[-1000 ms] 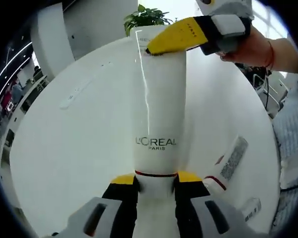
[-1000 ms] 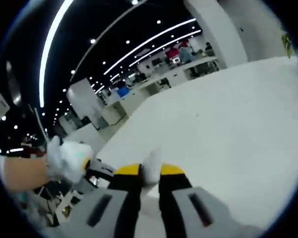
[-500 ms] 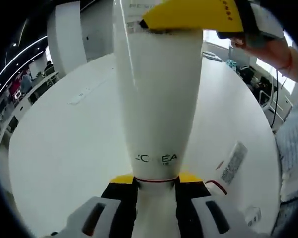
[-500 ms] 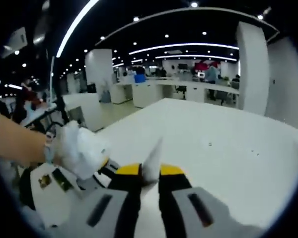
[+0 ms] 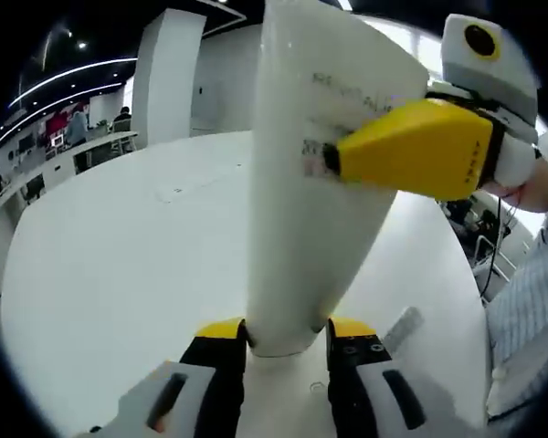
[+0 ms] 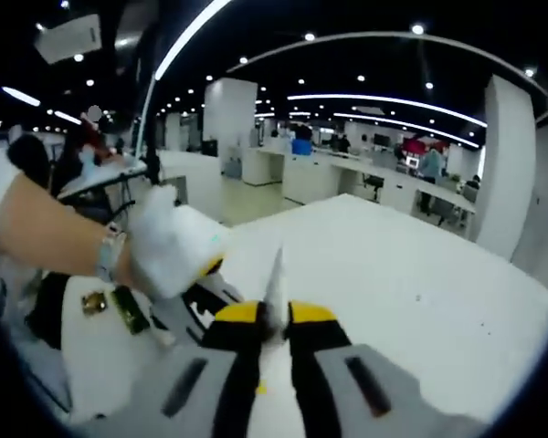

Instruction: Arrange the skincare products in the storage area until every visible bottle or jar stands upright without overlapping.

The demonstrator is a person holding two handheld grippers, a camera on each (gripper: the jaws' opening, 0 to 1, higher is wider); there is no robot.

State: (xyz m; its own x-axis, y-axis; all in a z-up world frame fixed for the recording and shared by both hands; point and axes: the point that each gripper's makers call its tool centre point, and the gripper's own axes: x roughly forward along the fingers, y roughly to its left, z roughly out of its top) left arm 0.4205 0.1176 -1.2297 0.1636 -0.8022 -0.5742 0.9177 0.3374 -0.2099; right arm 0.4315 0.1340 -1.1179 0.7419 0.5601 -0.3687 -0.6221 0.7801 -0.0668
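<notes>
A white skincare tube point(image 5: 315, 210) rises from between the jaws of my left gripper point(image 5: 286, 333), which is shut on its cap end. My right gripper point(image 5: 411, 151) comes in from the right and is clamped on the tube's flat crimped top. In the right gripper view, my right gripper point(image 6: 274, 315) is shut on that thin crimped edge point(image 6: 275, 278), seen edge-on. Beyond it a gloved hand point(image 6: 169, 251) holds the left gripper. A second white tube point(image 5: 402, 327) lies flat on the table to the right.
The round white table point(image 5: 119, 265) spreads out beneath the tube. A person's sleeve point(image 5: 521, 338) is at the right edge. Behind are white pillars and office desks with people point(image 6: 365, 173).
Both grippers keep hold of the tube while it tilts and rises. The brand lettering has gone out of sight. The right gripper now grips from the side, lower in the left gripper view.
</notes>
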